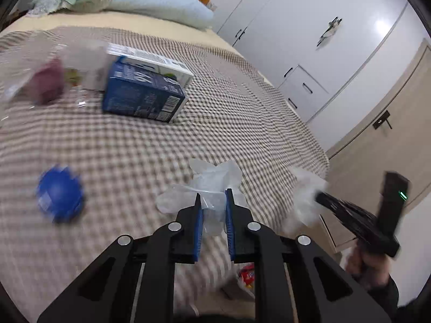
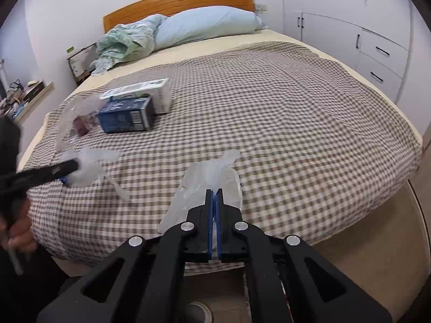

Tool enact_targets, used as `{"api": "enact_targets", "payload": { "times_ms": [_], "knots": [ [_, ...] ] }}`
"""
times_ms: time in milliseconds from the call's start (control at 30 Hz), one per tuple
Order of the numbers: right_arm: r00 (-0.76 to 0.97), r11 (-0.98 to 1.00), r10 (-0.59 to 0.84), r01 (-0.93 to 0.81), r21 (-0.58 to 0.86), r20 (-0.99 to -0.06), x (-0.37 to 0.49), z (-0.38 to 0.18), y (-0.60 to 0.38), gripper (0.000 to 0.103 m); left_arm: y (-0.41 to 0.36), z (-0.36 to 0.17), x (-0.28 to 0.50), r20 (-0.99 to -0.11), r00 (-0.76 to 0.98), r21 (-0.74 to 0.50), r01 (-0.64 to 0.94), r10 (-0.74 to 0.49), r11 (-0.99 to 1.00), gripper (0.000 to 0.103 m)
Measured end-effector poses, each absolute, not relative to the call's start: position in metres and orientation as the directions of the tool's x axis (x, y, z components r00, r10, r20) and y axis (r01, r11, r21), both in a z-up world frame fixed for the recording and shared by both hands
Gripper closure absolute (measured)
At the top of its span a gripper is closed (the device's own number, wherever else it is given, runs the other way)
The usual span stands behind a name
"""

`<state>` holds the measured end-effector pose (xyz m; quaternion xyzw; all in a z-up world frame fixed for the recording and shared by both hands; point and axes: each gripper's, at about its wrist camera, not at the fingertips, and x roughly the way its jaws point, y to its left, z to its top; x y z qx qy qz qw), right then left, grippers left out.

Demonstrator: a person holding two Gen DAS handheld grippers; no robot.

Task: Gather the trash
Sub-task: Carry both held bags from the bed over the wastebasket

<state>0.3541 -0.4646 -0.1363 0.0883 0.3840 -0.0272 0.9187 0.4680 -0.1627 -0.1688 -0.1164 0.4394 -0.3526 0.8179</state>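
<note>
Right wrist view: the bed [image 2: 282, 123] with its checked cover fills most of the frame, a wooden headboard [image 2: 177, 2] and a pale blue pillow [image 2: 207, 24] in the upper middle. White cupboards [image 2: 377, 51] stand at the upper right. Left of centre on the cover lie a blue carton [image 2: 125, 117] and a white box [image 2: 156, 92] touching behind it, with a clear plastic container [image 2: 76, 119] just beside them. At the lower middle the right gripper [image 2: 214, 192] has its jaws pressed together on a thin clear plastic bag [image 2: 212, 175]. At the left edge the left gripper [image 2: 67, 171] holds another crumpled clear bag [image 2: 89, 167]; in the left wrist view its jaws stand narrowly apart with that film between them, and a blurred blue ball [image 1: 59, 196] lies at the lower left.
</note>
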Motion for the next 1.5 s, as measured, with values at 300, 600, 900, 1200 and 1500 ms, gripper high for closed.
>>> {"api": "enact_targets", "payload": {
  "times_ms": [300,600,900,1200,1500],
  "knots": [
    [0.755,0.985,0.072,0.049,0.166,-0.651,0.343,-0.107,-0.441,0.101,-0.124,-0.117,0.411,-0.602,0.478,-0.362,0.550,-0.640,0.752,0.091],
    [0.773,0.982,0.033,0.092,0.164,-0.633,0.306,-0.094,-0.460,0.101,-0.147,-0.098,0.392,-0.625,0.521,-0.275,0.551,-0.582,0.788,0.091],
    [0.751,0.952,-0.068,0.247,0.184,-0.656,0.236,-0.116,-0.521,0.101,-0.206,-0.108,0.370,-0.705,0.477,-0.193,0.583,-0.525,0.789,0.091],
    [0.642,0.882,-0.163,0.435,0.181,-0.749,0.165,-0.172,-0.594,0.101,-0.324,-0.149,0.339,-0.804,0.278,-0.170,0.740,-0.526,0.650,0.091],
    [0.452,0.823,-0.068,0.529,0.206,-0.889,0.155,-0.295,-0.619,0.101,-0.403,-0.208,0.317,-0.893,0.158,-0.091,0.853,-0.421,0.514,0.091]
  ]
}}
